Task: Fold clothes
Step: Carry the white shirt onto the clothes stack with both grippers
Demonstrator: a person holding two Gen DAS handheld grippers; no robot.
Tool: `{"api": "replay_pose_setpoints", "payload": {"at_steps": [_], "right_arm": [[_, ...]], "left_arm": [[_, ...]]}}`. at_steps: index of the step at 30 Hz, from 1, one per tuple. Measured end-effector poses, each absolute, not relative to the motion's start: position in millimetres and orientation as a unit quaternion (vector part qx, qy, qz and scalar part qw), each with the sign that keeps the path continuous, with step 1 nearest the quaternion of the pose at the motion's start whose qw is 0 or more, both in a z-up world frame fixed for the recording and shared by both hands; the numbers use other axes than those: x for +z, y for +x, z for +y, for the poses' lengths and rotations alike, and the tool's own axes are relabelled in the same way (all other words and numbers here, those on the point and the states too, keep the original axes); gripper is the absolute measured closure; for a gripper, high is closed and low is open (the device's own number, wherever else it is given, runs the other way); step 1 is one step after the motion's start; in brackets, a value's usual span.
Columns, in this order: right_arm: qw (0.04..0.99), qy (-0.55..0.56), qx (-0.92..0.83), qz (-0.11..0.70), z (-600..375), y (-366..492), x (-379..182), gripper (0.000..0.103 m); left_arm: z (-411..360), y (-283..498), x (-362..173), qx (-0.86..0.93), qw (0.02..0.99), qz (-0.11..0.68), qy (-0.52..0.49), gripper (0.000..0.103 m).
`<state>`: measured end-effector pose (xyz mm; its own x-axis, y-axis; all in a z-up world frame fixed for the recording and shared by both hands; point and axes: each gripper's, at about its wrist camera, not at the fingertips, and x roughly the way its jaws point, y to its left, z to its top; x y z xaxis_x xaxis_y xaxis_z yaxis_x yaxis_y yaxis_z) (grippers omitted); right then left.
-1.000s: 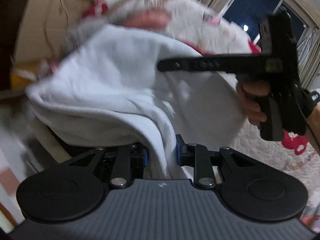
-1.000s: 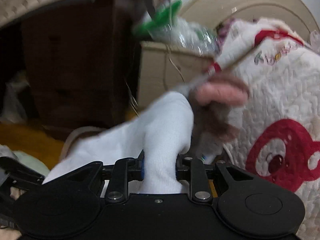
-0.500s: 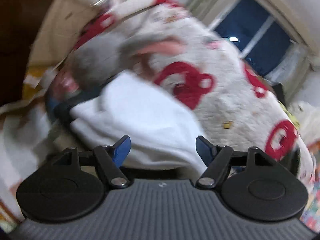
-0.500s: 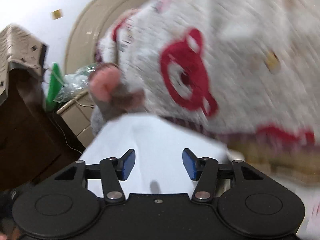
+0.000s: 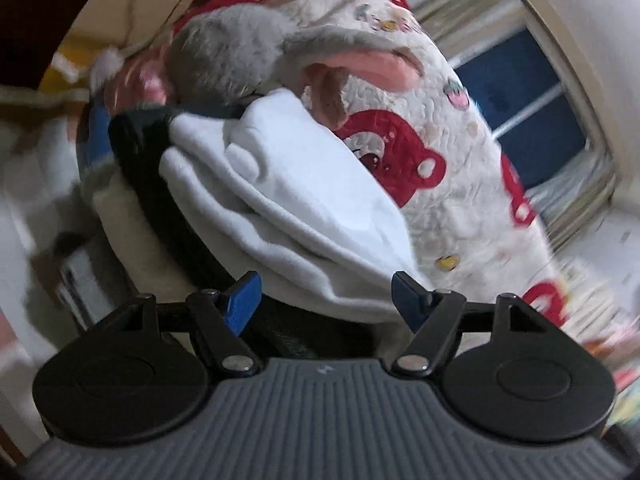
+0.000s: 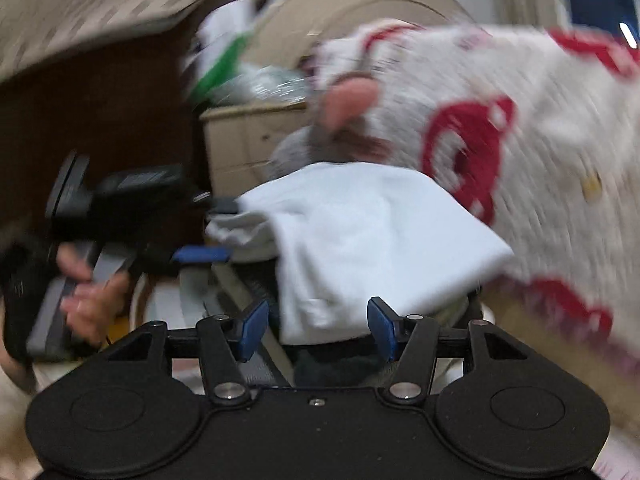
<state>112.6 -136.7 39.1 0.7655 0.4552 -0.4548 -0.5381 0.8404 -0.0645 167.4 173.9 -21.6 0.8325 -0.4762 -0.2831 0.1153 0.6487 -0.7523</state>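
A folded white garment (image 5: pixel 288 200) lies on top of a dark garment (image 5: pixel 160 200) on a pile against a quilt. My left gripper (image 5: pixel 326 292) is open just short of the white garment's near edge, with nothing pressed between its blue pads. My right gripper (image 6: pixel 318 320) is also open, and the white garment (image 6: pixel 372 236) lies just beyond its fingertips, untouched. In the right wrist view the left gripper (image 6: pixel 212 230) reaches in from the left beside the garment, held by a person's hand (image 6: pixel 88 296).
A white quilt with red bear prints (image 5: pixel 440 152) rises behind the pile, with a grey and pink plush toy (image 5: pixel 228 56) leaning on it. A cardboard box (image 6: pixel 248 140) and dark wooden furniture (image 6: pixel 100 120) stand behind on the left. A dark window (image 5: pixel 532 108) shows at the right.
Both grippers were shut on the white garment a second ago. They have opened, let it go and drawn back downward. The garment now rests folded on the pile.
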Motion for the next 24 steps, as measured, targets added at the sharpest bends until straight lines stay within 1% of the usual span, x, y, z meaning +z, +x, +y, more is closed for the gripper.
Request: {"api": "replay_pose_setpoints", "payload": {"at_steps": [3,7,10,13,14,15,16,18,20,24], "right_arm": [[0.932,-0.204,0.232,0.190,-104.4,108.0,29.7,0.042],[0.924,-0.283,0.174,0.189,-77.8,123.1,10.6,0.041],[0.921,-0.294,0.157,0.203,-74.7,136.1,1.4,0.037],[0.924,-0.275,0.156,0.215,-79.8,146.3,2.3,0.037],[0.925,-0.271,0.161,0.214,-81.0,148.1,4.4,0.039],[0.924,-0.272,0.170,0.207,-80.9,148.7,6.9,0.062],[0.924,-0.279,0.172,0.198,-80.8,147.5,10.9,0.078],[0.921,-0.312,0.161,0.169,-81.2,139.4,23.2,0.083],[0.909,-0.373,0.138,0.125,-81.9,125.9,35.0,0.084],[0.880,-0.444,0.129,0.109,-81.8,113.0,31.6,0.084]], "left_arm": [[163.5,160.2,-16.0,-0.170,0.901,0.223,-0.330,0.032],[137.9,156.7,-9.7,-0.161,0.939,0.222,-0.209,0.032],[120.2,153.7,-8.7,-0.148,0.955,0.218,-0.133,0.032],[111.7,155.2,-13.0,-0.130,0.963,0.220,-0.091,0.032],[113.2,156.6,-15.1,-0.119,0.964,0.220,-0.090,0.032],[114.6,158.1,-17.3,-0.107,0.965,0.220,-0.089,0.032],[118.0,160.2,-19.3,-0.096,0.966,0.219,-0.094,0.032],[130.9,166.8,-23.2,-0.075,0.966,0.217,-0.119,0.032],[145.9,176.0,-26.6,-0.063,0.963,0.217,-0.149,0.032],[171.1,190.1,-25.3,-0.044,0.959,0.199,-0.197,0.032]]}}
